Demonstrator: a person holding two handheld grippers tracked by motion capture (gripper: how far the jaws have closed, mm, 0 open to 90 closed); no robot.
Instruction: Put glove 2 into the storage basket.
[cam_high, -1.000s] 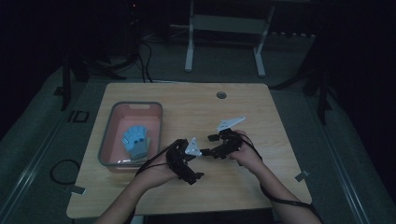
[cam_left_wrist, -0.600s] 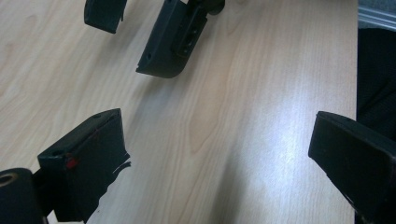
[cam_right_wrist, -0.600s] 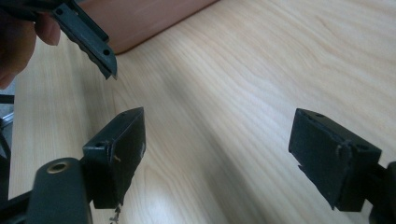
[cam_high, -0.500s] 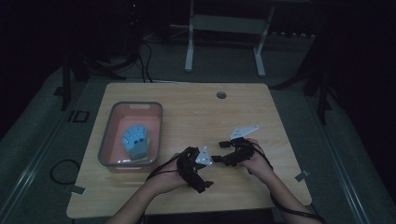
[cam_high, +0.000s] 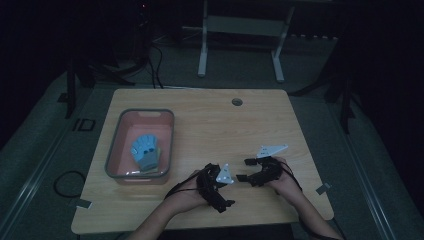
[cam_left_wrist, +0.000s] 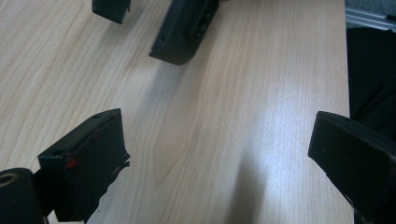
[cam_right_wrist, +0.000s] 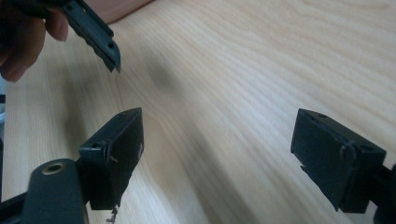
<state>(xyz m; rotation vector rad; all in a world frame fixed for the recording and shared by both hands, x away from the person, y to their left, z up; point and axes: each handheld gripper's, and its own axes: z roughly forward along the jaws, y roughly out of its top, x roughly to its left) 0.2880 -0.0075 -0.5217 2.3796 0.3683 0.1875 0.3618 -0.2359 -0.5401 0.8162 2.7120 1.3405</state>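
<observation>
Pale wood grain runs across the table (cam_high: 210, 120), and the pink tray (cam_high: 116, 150) at its left side serves as the landmark for everything else. Inside the tray lie a blue glove (cam_high: 144, 148) and a greyish piece just below the glove; the piece is too dim to identify.

Well to the right of the tray, near the table's front edge, the left gripper (cam_high: 227, 192) rests in the person's left hand (cam_high: 187, 196), a grey three-cornered plate on top of it. In the left gripper view its two black jaws stand wide apart with bare wood between them (cam_left_wrist: 219, 149); nothing is held. Farther off in that view, the black tips of the other gripper show at the upper edge.

Farther right again from the tray, just beside the left gripper and facing it, sits the right gripper (cam_high: 245, 170) in the right hand (cam_high: 287, 182), its own light plate pointing away from the tray. The right gripper view shows these jaws also spread, empty, hovering low over the wood (cam_right_wrist: 215, 154), with a jaw of the left gripper and some fingers (cam_right_wrist: 21, 42) of the left hand at the upper left corner.

Both grippers are well apart from the tray, and neither touches the glove. A small round grommet (cam_high: 237, 102) sits in the table beyond the tray's far right.
</observation>
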